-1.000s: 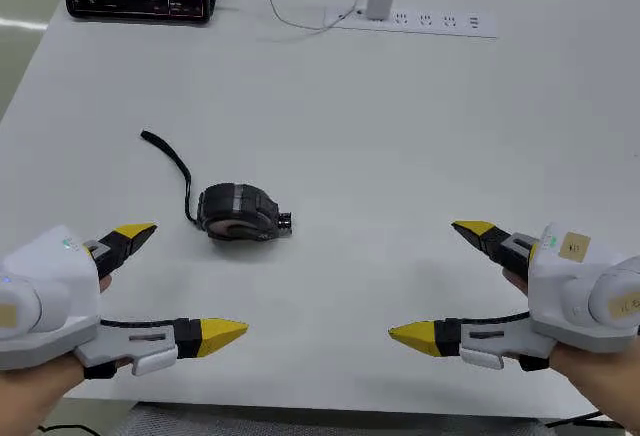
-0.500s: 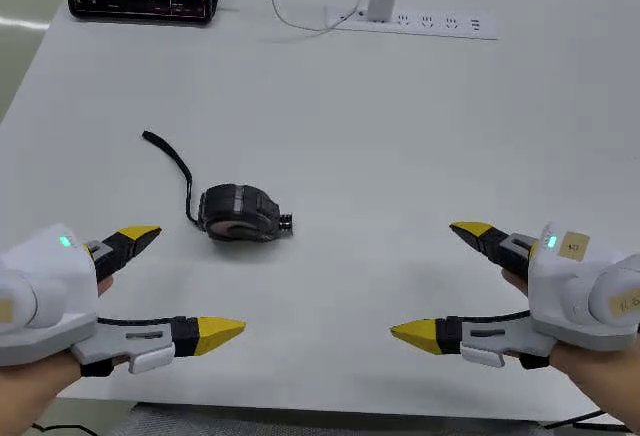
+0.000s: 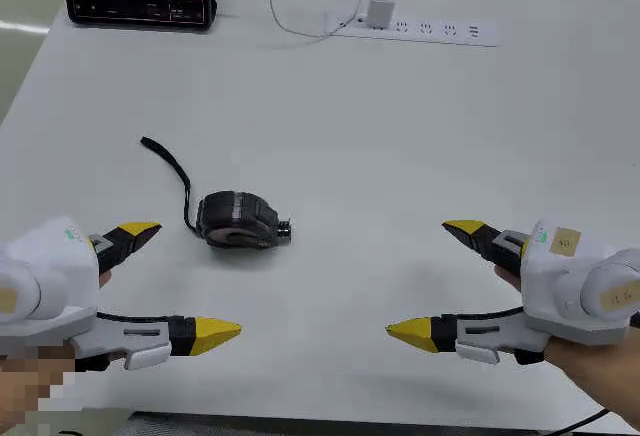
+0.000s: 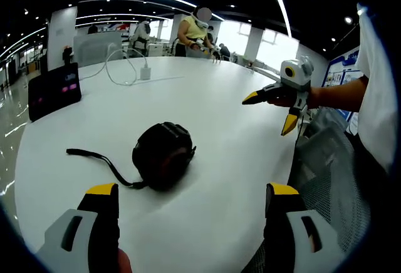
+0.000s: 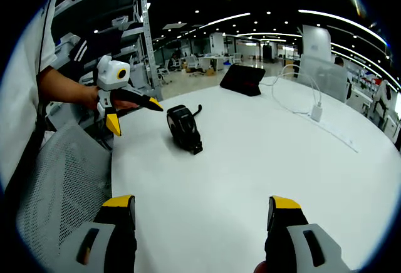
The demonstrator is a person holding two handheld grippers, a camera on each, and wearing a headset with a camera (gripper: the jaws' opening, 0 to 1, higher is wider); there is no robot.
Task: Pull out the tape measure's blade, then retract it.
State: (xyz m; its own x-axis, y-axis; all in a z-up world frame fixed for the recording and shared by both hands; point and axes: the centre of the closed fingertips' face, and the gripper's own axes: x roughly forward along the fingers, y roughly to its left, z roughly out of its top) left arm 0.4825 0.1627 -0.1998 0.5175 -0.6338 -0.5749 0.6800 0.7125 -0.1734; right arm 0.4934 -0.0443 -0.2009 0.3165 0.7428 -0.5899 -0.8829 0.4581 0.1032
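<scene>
Head view: one tape measure (image 3: pixel 238 221), left gripper (image 3: pixel 197 278), right gripper (image 3: pixel 417 278) (both agape).

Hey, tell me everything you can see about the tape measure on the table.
The tape measure is a compact, rounded black case with grey banding that looks like rubbery plastic. It rests on the white table with the blade retracted and the end hook poking out at its right end in the head view. A black wrist strap trails from the opposite end, curving across the tabletop. Only the table touches it. The open left gripper is nearest, clear of it.
</scene>
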